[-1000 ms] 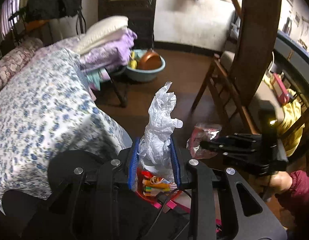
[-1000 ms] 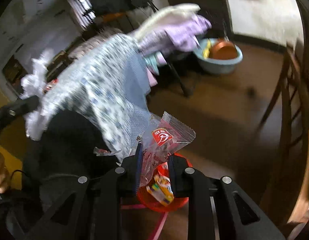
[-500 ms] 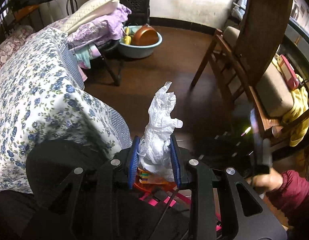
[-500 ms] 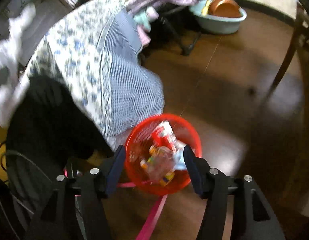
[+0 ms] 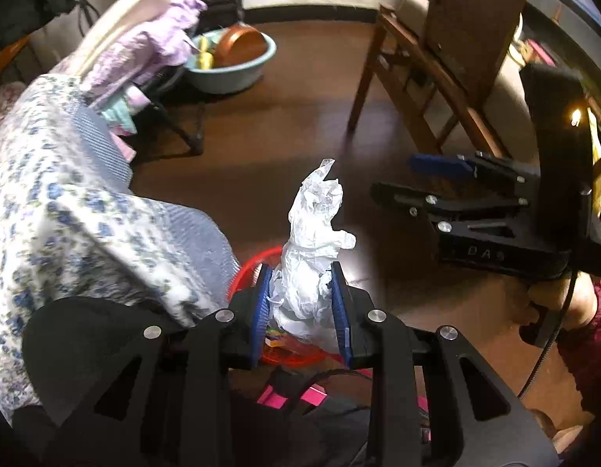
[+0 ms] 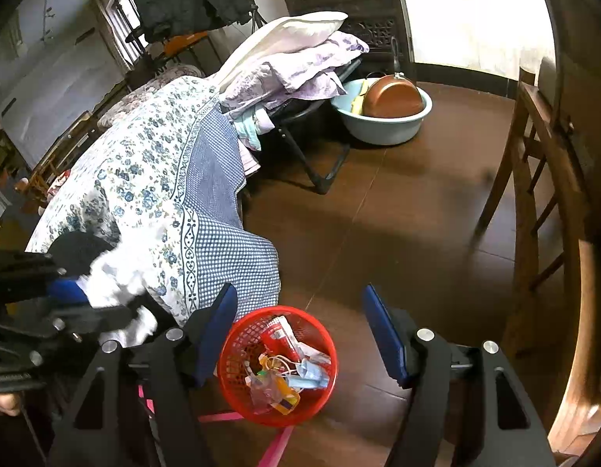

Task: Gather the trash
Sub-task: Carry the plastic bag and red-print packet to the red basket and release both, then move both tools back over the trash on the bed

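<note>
A crumpled white plastic bag (image 5: 312, 241) sticks up from my left gripper (image 5: 302, 307), which is shut on its lower part. Just beneath it, the red mesh basket (image 5: 250, 268) shows part of its rim. In the right wrist view the red basket (image 6: 232, 354) stands on the dark floor and holds wrappers and face masks (image 6: 296, 369). My right gripper (image 6: 300, 303) hangs above it, jaws opening, nothing between them. The left gripper (image 6: 67, 299) with the white bag (image 6: 117, 280) is at the left edge there. The right gripper (image 5: 409, 177) appears to the bag's right.
A bed with a floral quilt (image 6: 144, 179) rises left of the basket. Beyond it are stacked pillows (image 6: 292, 46) on a folding stand and a blue basin (image 6: 382, 124) holding a copper pan. A wooden chair (image 6: 534, 179) stands at the right. Pink tape (image 6: 277, 443) marks the floor.
My right gripper opened and let go of the clear snack wrapper, which now lies in the basket. The left gripper came down closer to the basket, still holding the white bag.
</note>
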The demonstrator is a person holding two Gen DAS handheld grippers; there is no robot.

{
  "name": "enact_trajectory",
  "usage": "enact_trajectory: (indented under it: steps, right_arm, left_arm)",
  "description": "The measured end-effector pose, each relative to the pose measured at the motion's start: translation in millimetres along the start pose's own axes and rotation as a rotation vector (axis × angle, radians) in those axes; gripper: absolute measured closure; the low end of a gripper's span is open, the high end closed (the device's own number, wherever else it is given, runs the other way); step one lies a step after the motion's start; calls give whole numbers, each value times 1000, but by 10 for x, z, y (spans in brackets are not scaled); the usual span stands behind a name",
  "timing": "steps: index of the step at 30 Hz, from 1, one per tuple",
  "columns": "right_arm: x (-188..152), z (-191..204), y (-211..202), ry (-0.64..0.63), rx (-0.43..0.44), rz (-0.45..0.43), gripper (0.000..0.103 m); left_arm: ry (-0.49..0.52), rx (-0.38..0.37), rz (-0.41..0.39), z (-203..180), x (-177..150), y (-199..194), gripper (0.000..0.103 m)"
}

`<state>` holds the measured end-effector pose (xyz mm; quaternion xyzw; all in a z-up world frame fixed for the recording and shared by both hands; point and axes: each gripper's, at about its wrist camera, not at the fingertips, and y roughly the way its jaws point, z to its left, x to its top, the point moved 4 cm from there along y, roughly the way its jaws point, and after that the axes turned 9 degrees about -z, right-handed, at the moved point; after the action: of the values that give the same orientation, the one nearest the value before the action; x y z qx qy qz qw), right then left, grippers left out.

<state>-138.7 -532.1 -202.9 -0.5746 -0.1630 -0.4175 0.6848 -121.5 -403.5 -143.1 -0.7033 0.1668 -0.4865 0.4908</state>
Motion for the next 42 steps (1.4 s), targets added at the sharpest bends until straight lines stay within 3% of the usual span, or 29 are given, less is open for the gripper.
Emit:
enact_trajectory:
  steps: [1,3,6,8,16,27,42]
  right_arm:
    - [-4,-23,-12,5,-2,2,37]
    - [-23,-56,-13,16,-2,7,37]
    - [-47,-80,2,24,-2,10,37]
    - [-54,-77,11,25,0,10,37]
    - [-6,-22,-63,22,9,-13,37]
    - [233,287,-354,-46,30,-71,36]
    - [703,1116,-910,-203,82,-193,29]
  left_arm:
    - [8,-6,20,-25,-18,52,72]
    - [18,-8,47,-55,-45,121,53]
    - [12,7,42,-49,-46,132,32]
    - [-1,20,27,-19,-29,104,29]
    - [-20,88,-42,78,22,-90,29]
    - [14,213,-217,122,98,-697,22]
    - [-71,324,-444,428,-91,-1677,14]
